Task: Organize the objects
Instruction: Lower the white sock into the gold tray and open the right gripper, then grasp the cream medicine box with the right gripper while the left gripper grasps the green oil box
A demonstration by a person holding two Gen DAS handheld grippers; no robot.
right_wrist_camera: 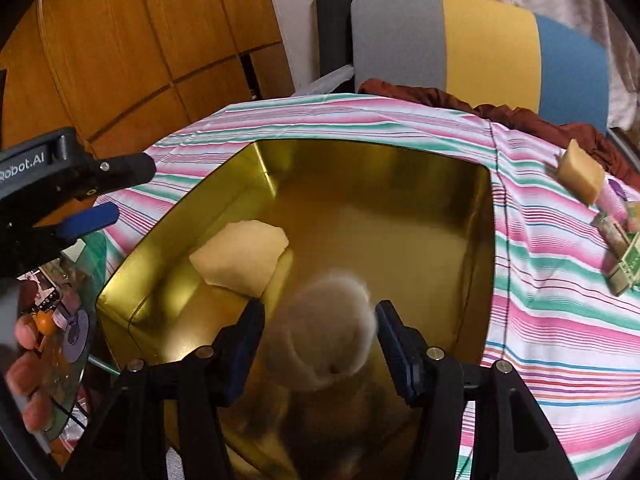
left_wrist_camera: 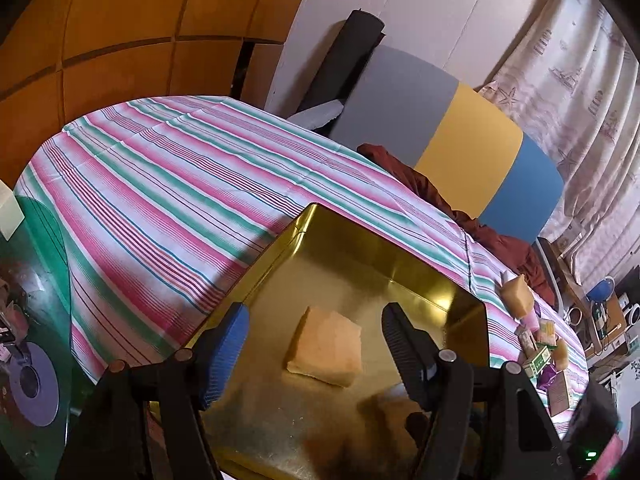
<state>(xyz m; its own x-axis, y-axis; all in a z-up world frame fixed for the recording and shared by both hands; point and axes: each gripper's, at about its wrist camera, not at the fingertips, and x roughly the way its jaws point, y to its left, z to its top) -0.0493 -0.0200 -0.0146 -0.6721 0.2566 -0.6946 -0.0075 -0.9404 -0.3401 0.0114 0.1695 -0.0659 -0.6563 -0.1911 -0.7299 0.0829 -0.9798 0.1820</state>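
Observation:
A gold metal tin (left_wrist_camera: 360,240) (right_wrist_camera: 472,208) sits on the striped tablecloth. A tan sponge-like block (left_wrist_camera: 326,346) (right_wrist_camera: 240,256) lies inside it. A blurred fuzzy beige plush thing (right_wrist_camera: 332,332) is between the fingers of my right gripper (right_wrist_camera: 318,332), above the tin; the fingers stand apart at its sides and it looks loose. It shows dimly in the left wrist view (left_wrist_camera: 384,412). My left gripper (left_wrist_camera: 314,344) is open over the tin's near-left edge; it also shows in the right wrist view (right_wrist_camera: 108,192).
Another tan block (left_wrist_camera: 518,294) (right_wrist_camera: 582,178) and several small boxes (left_wrist_camera: 544,360) (right_wrist_camera: 620,256) lie on the cloth at the right. A green glass table (left_wrist_camera: 36,320) with clutter stands left. A grey, yellow and blue headboard (left_wrist_camera: 460,136) and red cloth (right_wrist_camera: 440,96) lie behind.

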